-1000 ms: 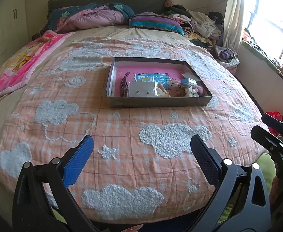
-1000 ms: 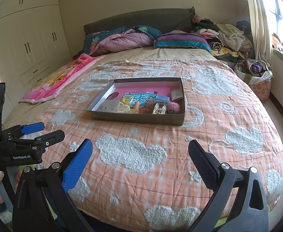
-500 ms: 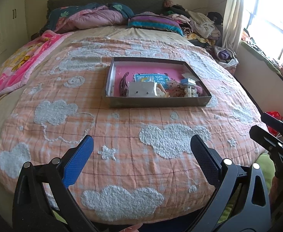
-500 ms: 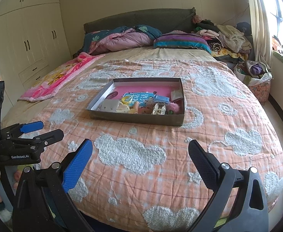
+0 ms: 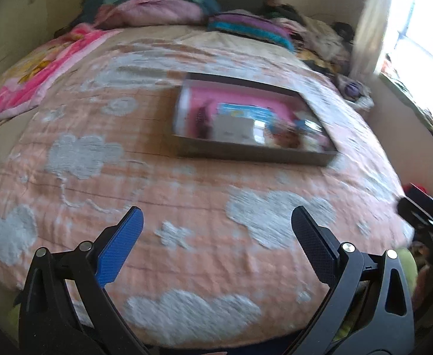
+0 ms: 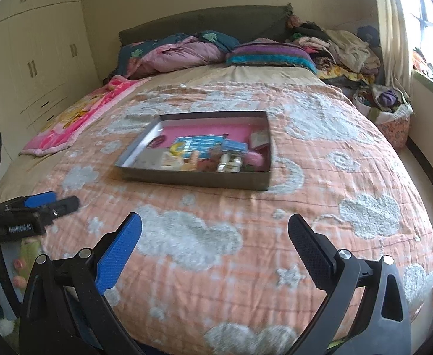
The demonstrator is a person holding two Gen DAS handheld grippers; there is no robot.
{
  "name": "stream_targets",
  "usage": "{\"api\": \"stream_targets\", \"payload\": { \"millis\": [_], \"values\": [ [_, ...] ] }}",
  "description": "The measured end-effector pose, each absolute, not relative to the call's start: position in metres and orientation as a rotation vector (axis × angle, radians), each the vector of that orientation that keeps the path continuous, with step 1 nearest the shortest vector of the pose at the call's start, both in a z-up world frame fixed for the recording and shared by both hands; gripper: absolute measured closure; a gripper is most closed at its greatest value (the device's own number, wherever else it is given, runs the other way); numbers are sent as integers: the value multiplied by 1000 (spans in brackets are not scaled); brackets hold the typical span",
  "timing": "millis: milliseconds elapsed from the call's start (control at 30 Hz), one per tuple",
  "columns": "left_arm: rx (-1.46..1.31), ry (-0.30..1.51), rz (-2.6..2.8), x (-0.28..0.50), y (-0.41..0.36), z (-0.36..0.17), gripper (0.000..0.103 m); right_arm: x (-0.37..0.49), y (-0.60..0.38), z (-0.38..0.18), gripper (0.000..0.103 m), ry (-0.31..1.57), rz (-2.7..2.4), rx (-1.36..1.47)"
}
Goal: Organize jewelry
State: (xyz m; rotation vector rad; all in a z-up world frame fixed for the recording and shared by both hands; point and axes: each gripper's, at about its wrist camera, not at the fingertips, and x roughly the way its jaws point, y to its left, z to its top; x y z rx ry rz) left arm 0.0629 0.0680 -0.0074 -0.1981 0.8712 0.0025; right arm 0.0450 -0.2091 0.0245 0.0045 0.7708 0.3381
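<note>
L view, blurred: left gripper (image 5: 216, 222) wide open, empty, over quilt (image 5: 187, 207); tray (image 5: 255, 155) w/ jewelry mid-bed.

R view: right gripper (image 6: 215, 229) wide open, empty. Bits (image 6: 229, 162) likely light, small, slippery; pinch singly, gently.

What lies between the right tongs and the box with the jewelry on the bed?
Only bare quilt with cloud patches lies between the open right tongs and the box; the right wrist view shows it.
</note>
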Motion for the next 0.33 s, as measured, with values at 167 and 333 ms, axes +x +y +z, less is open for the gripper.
{"api": "stream_targets", "payload": {
  "millis": [167, 333],
  "values": [
    [-244, 885, 263, 110, 152, -33, 9, 118, -282, -2, 4, 793, 154, 31],
    [-268, 920, 534, 161, 256, -68, 9, 212, -391, -61, 4, 927, -153, -20]
  ]
}}
